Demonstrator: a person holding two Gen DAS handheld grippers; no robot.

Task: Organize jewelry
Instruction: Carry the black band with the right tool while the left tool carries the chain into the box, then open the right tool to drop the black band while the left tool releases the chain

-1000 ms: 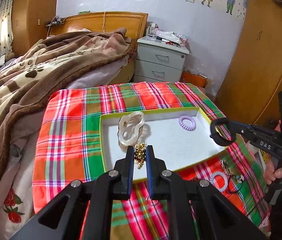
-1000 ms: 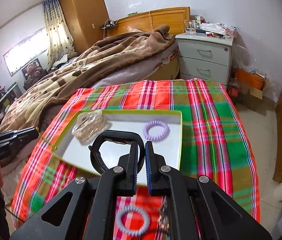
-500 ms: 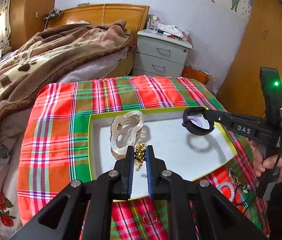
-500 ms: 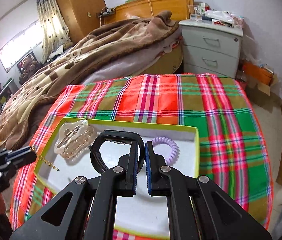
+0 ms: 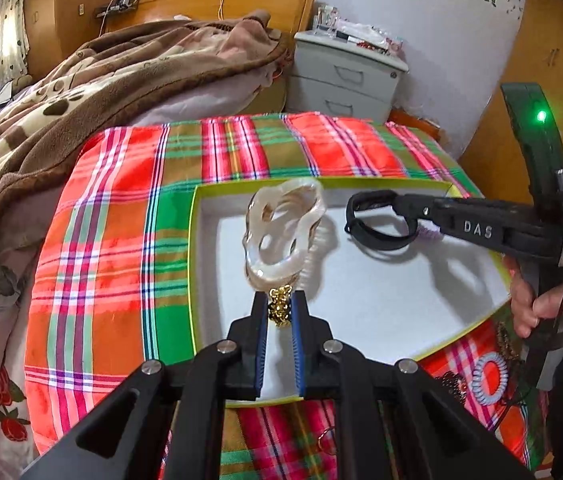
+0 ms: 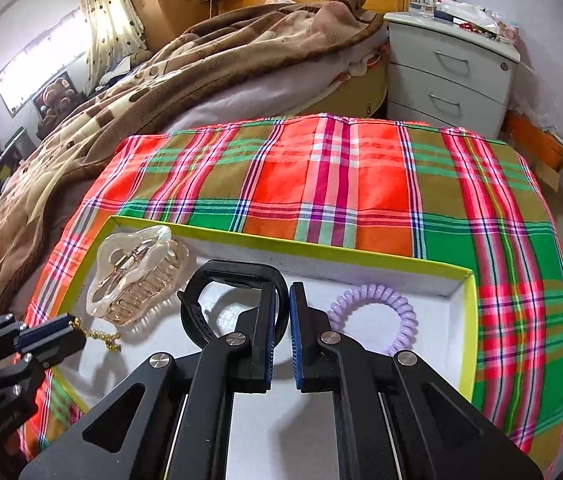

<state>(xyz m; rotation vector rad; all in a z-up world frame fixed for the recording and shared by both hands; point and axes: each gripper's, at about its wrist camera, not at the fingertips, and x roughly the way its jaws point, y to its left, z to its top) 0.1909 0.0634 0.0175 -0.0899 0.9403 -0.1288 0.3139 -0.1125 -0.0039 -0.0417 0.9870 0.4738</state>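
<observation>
Now I have both tongs over the tray (image 5: 197,216): left tongs (image 5: 280,312) clenched on the gold chain (image 5: 279,306) beside the clip (image 5: 281,232), right tongs (image 6: 288,312) pinching the black band (image 6: 201,300) near the tray's purple coil (image 6: 377,316), ready to drop in.

Right gripper (image 6: 289,294): jaws closed on a black band (image 6: 205,312), held above the white tray (image 6: 467,320). Tray contents: clear hair claw (image 6: 133,276) at left, purple coil tie (image 6: 377,312) at right. Left gripper (image 6: 67,330), at the tray's left edge, grips a gold chain (image 6: 101,336). Tray rests on a plaid cloth (image 6: 361,184).
</observation>
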